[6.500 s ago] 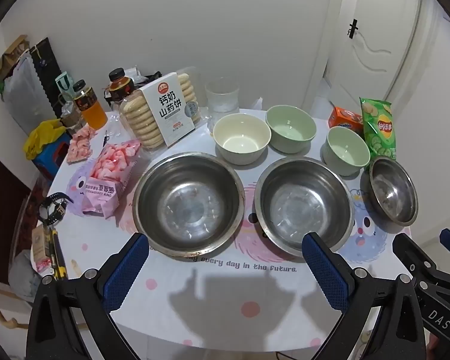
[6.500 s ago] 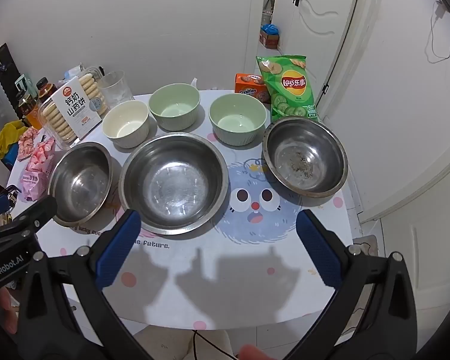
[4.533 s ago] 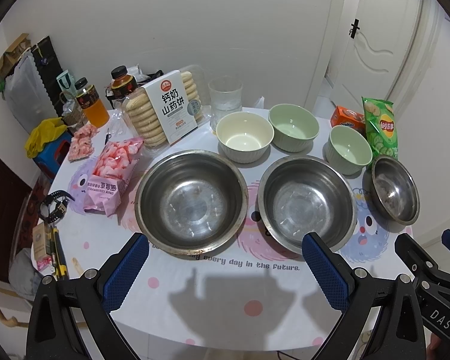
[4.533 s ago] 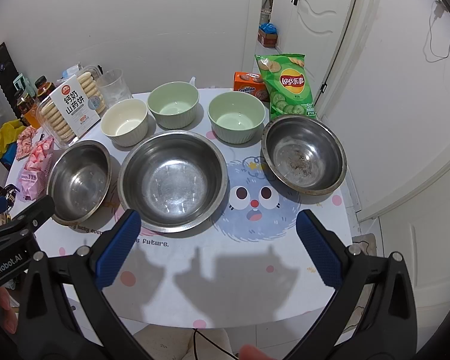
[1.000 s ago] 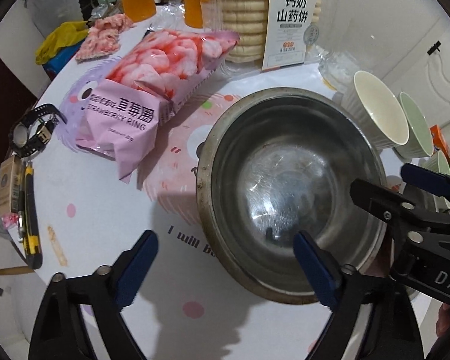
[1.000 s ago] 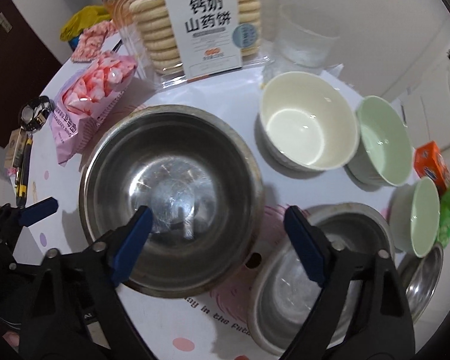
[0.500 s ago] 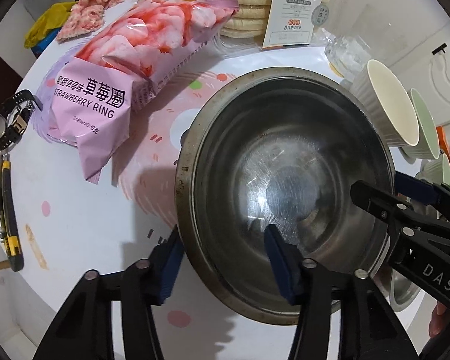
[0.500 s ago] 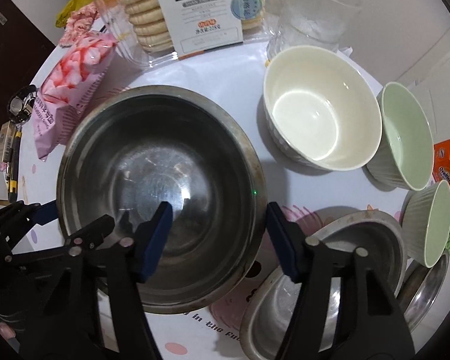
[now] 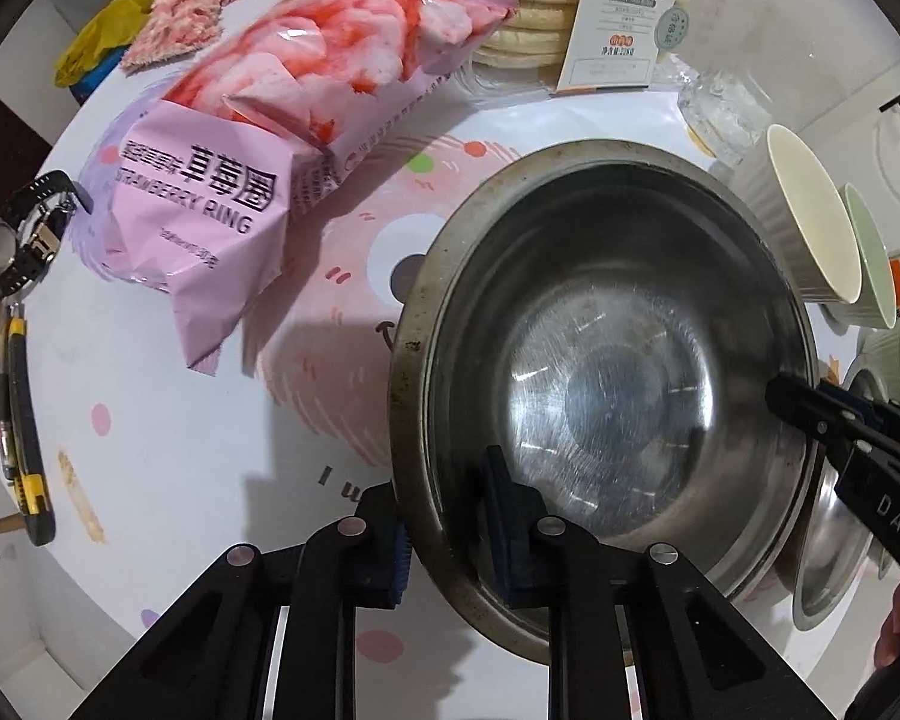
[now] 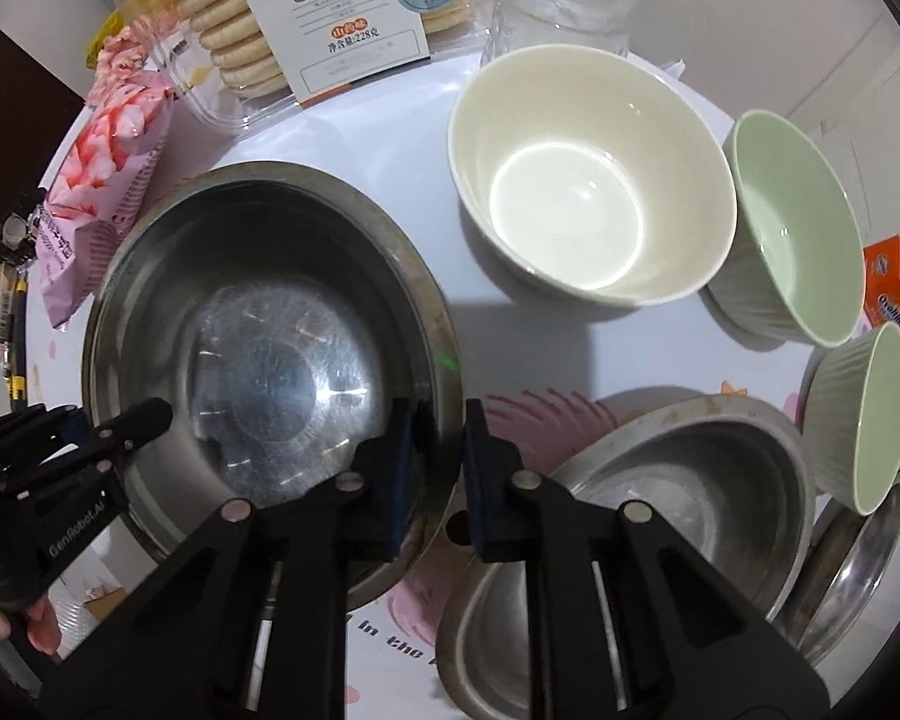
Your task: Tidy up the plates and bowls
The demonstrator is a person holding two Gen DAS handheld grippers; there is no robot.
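L gripper (image 9: 448, 531) on steel bowl (image 9: 606, 384) rim

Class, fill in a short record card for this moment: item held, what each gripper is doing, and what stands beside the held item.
held: steel bowl
left gripper: jaws shut on the bowl's near-left rim
right gripper: jaws shut on its right rim
right of it: second steel bowl
behind: cream bowl, two green bowls
left: pink snack bag

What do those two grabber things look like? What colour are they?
Both are black clamp-like frames with silver rivets and dark blue finger pads. The left gripper has "GenRobot.AI" in white on its side; the right gripper has white letters "DAS".
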